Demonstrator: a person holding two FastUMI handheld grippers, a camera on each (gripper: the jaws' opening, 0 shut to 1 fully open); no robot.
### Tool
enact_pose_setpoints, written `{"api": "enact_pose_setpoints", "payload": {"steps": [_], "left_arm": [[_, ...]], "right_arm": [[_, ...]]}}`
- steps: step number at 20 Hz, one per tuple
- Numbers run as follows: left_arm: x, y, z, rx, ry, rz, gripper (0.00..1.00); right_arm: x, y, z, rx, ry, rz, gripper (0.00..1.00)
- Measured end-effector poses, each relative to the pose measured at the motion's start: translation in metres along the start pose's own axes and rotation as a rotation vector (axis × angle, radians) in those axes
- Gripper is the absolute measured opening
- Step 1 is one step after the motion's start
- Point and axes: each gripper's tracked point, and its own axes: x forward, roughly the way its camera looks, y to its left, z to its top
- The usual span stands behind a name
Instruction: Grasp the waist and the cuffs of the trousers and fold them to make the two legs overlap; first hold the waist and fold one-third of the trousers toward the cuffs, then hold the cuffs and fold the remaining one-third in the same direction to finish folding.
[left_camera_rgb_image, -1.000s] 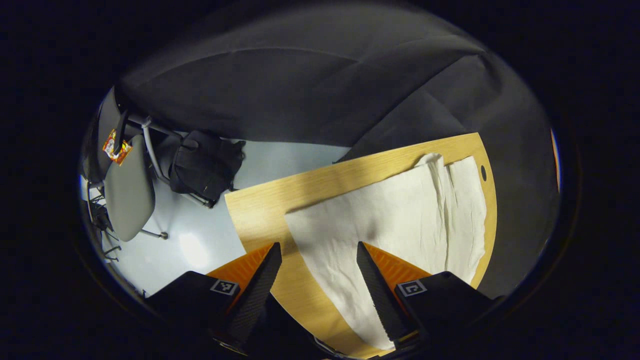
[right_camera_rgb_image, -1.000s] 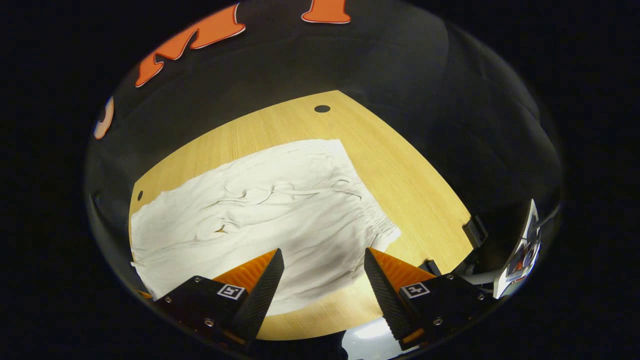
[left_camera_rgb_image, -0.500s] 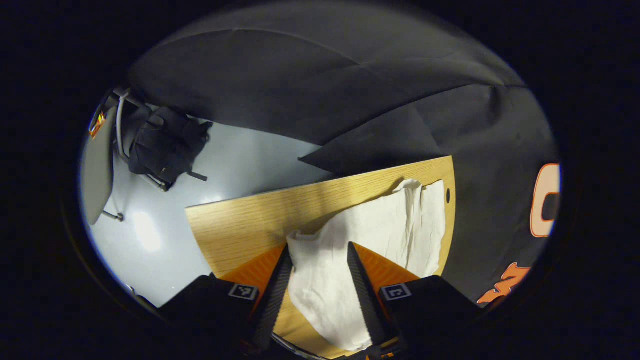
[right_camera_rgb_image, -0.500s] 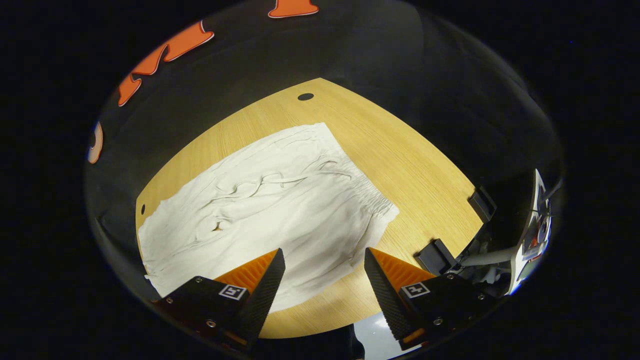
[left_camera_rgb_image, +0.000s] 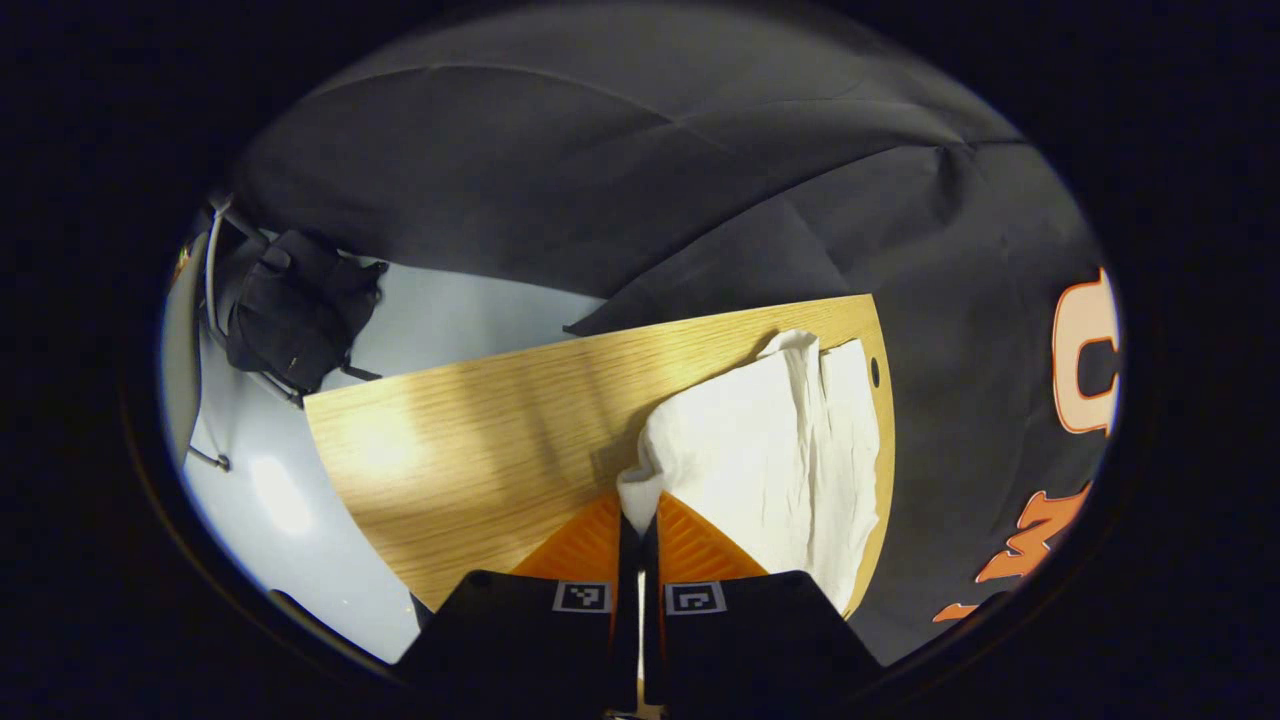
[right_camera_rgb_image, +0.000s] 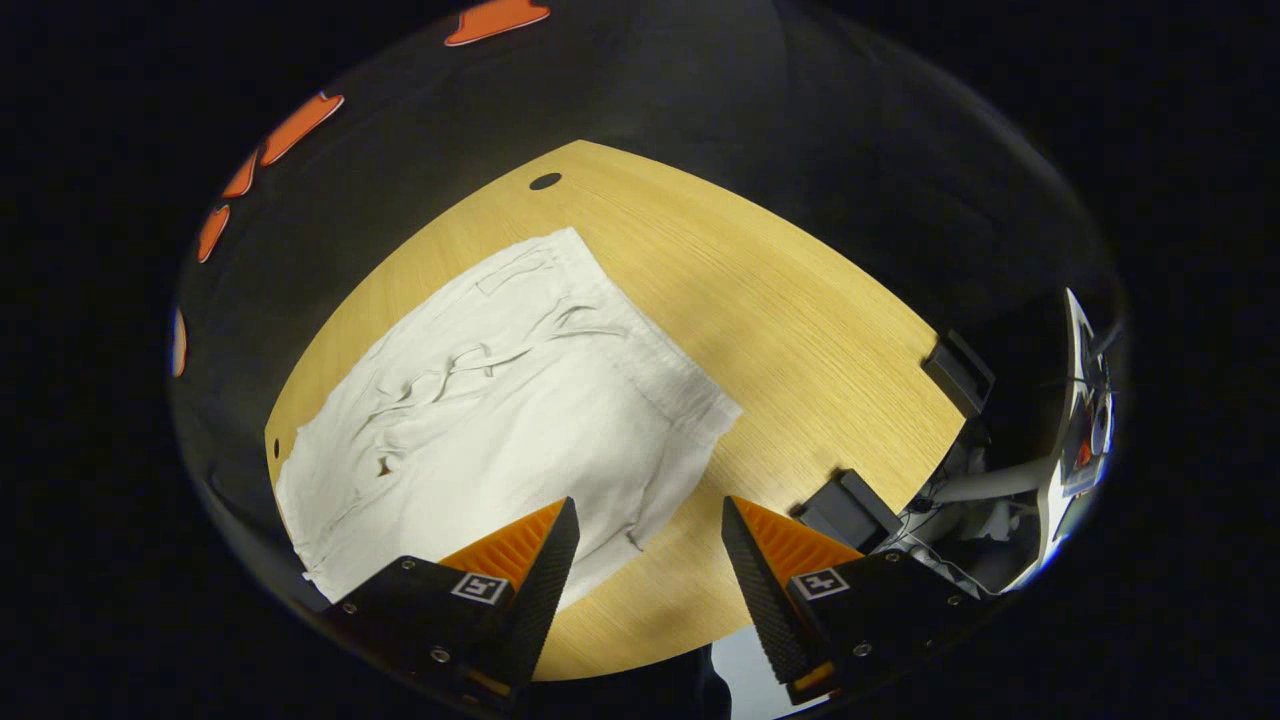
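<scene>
A: Where are the trousers (right_camera_rgb_image: 480, 410) rn?

B: From my desk: white trousers lying on the wooden bench (right_camera_rgb_image: 800, 330), spread mostly flat in the right gripper view, drawstring and wrinkles across the middle. Elastic waist (right_camera_rgb_image: 670, 380) faces the bench's open side; its near corner sits just ahead of my right tool (right_camera_rgb_image: 645, 545).

A: Tool states?

B: Right tool is released, fingers wide apart, hovering over the waist corner and the near bench edge, not touching cloth as far as I can tell. Left tool (left_camera_rgb_image: 640, 530) is clenched on the trousers (left_camera_rgb_image: 770, 450): both fingers pinched together on a bunched cloth edge (prob the cuff end, can't confirm), and that edge is raised off the bench (left_camera_rgb_image: 480, 430) w/ fabric draping away toward the far corner.

A: Anything else around?

B: In the left gripper view, a small round hole (left_camera_rgb_image: 875, 372) in the bench next to the cloth's far edge, pale floor (left_camera_rgb_image: 300, 500) beyond the bench, a dark bag (left_camera_rgb_image: 295, 310) hanging on a chair frame at the far left. In the right gripper view, another bench hole (right_camera_rgb_image: 545, 181) near the far edge, black clamps (right_camera_rgb_image: 850, 505) on the right edge, some gear beside them, too blurry to ID.
</scene>
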Motion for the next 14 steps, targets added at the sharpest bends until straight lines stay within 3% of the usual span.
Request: {"api": "enact_pose_setpoints", "payload": {"steps": [4,7,11,14], "left_arm": [[0.001,-0.009,-0.001,0.068,-0.017,0.020,0.06],[-0.007,-0.023,-0.001,0.087,-0.037,0.012,0.06],[-0.024,-0.031,0.000,0.101,-0.060,0.044,0.06],[-0.026,-0.030,-0.001,0.081,-0.058,0.066,0.06]], "right_arm": [[0.022,-0.016,-0.002,0.054,0.027,-0.006,0.85],[0.037,-0.007,0.010,0.087,0.014,0.032,0.85],[0.061,-0.011,0.025,0.082,0.017,-0.005,0.85],[0.071,-0.015,0.029,0.119,0.037,-0.039,0.69]]}}
